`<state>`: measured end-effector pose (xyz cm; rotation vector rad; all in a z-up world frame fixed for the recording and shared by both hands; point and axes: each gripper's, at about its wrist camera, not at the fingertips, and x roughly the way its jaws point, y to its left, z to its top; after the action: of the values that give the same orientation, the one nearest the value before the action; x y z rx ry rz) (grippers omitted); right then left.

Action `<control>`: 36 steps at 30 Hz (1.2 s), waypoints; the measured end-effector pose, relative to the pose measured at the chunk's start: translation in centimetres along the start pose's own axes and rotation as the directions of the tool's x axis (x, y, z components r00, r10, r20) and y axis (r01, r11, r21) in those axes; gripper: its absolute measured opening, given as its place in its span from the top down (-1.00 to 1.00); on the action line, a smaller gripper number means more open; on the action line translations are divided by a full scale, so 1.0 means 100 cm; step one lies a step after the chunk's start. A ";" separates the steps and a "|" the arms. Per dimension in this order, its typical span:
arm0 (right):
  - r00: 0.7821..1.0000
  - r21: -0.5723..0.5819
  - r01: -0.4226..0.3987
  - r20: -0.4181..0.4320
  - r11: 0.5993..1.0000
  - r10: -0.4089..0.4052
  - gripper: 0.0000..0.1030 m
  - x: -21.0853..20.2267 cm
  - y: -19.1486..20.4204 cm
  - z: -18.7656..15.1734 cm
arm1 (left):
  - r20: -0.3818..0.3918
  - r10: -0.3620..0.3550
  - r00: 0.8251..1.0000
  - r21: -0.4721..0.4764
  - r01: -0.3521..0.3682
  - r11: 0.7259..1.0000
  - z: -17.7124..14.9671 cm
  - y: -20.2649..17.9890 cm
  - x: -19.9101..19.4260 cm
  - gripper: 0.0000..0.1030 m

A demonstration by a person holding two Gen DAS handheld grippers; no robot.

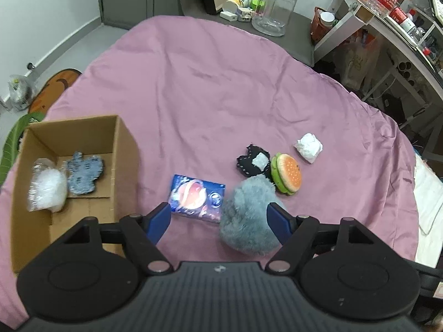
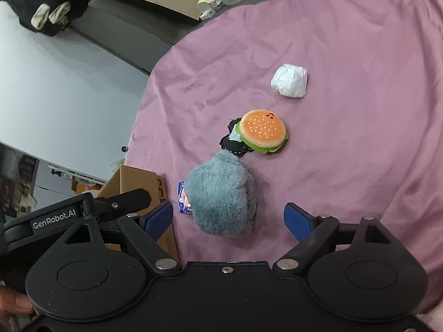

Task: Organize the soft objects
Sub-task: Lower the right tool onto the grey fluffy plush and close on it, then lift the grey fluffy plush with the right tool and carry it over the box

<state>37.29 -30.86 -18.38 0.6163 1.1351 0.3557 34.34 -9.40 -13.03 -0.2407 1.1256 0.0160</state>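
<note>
On the pink cloth lie a fluffy grey plush, a blue tissue pack, a burger plush, a black fabric piece and a white crumpled bag. A cardboard box on the left holds a blue-grey knitted piece and a clear plastic bundle. My left gripper is open above the tissue pack and grey plush. My right gripper is open with the grey plush between its fingers.
A large clear jug, small bottles and a dark counter stand beyond the cloth's far edge. Cluttered shelves stand at the right. A glove lies on the surface at the far left of the right wrist view.
</note>
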 end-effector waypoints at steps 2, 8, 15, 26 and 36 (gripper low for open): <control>1.000 0.030 -0.025 -0.019 0.999 0.025 -0.52 0.008 -0.005 0.002 | -0.002 -0.012 1.000 -0.008 0.012 1.000 0.003 -0.001 0.008 -0.35; 0.995 0.059 -0.047 -0.084 0.997 0.052 -0.20 0.031 -0.015 0.004 | -0.066 -0.054 0.996 -0.034 0.052 0.998 0.008 0.000 0.036 -0.05; 0.990 0.069 -0.079 -0.108 0.995 0.086 -0.03 0.047 -0.021 0.007 | -0.116 -0.096 0.989 -0.058 0.089 0.994 0.011 -0.003 0.061 0.00; 0.985 -0.030 -0.091 -0.146 0.995 0.086 0.32 0.057 -0.003 0.009 | -0.169 -0.151 0.974 -0.092 0.137 0.986 0.010 -0.005 0.080 0.18; 0.991 -0.130 -0.067 -0.126 0.989 0.050 0.39 0.029 0.020 -0.002 | -0.132 -0.202 0.970 -0.079 0.193 0.978 0.000 -0.003 0.047 0.25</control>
<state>38.32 -27.62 -19.30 0.5155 1.2008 0.5221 36.46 -10.24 -17.20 -0.4174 1.2369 -0.1433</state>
